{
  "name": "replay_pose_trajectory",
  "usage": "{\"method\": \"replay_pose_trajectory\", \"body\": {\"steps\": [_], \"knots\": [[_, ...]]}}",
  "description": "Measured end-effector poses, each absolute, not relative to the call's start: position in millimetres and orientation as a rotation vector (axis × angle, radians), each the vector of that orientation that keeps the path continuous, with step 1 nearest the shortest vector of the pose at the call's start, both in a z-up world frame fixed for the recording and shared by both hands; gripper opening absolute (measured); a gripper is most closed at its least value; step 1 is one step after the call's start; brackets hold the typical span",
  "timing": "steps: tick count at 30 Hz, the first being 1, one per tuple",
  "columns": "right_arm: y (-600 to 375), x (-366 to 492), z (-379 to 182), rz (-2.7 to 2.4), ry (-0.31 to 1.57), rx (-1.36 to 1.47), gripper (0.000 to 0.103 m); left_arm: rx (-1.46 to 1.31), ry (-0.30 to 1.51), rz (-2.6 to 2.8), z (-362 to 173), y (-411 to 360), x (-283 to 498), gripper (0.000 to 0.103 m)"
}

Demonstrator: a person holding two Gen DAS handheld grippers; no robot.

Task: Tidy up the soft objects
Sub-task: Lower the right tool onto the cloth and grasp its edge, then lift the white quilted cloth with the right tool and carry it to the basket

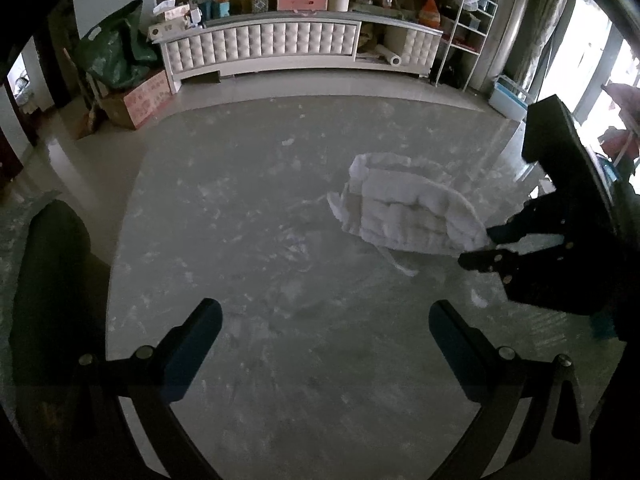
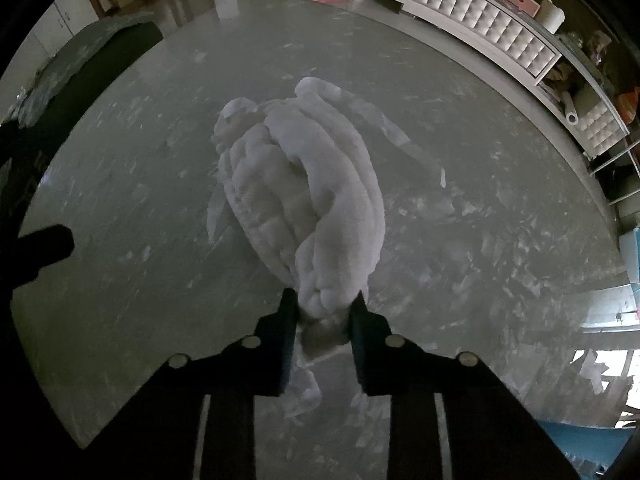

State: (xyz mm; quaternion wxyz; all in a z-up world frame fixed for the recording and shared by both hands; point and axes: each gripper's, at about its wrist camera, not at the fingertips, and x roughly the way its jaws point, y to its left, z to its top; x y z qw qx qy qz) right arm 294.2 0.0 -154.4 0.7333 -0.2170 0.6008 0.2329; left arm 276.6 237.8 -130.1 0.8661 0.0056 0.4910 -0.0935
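Note:
A white fluffy towel (image 1: 404, 208) lies bunched on the round grey marble table (image 1: 248, 248), right of centre. My right gripper (image 2: 325, 312) is shut on the near end of the towel (image 2: 304, 192); it also shows in the left wrist view (image 1: 486, 246) at the towel's right edge. The rest of the towel rests on the table. My left gripper (image 1: 325, 320) is open and empty, low over the table's near part, well left of the towel.
A dark chair back (image 1: 48, 280) stands at the table's left edge. Beyond the table are a white padded TV cabinet (image 1: 280, 46) loaded with boxes, a green bag (image 1: 116, 48) on cartons, a wire rack (image 1: 468, 28) and a blue-white box (image 1: 508, 98).

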Motion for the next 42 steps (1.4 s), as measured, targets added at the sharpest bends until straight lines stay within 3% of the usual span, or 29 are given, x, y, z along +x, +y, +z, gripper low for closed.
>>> {"method": "replay_pose_trajectory", "body": {"steps": [6, 19, 42], "knots": [[-7.4, 283.9, -137.1, 0.532, 1.303, -0.437, 0.022, -0.01, 1.013, -0.211, -109.6, 234.7, 262.4, 0.103], [-46.8, 238.0, -38.3, 0.557, 1.138, -0.304, 0.019, 0.003, 0.921, -0.246, -44.7, 200.3, 228.6, 0.103], [-128.4, 163.9, 68.1, 0.507, 0.842, -0.186, 0.015, 0.112, 0.786, -0.349, 43.1, 90.3, 168.5, 0.103]]}}
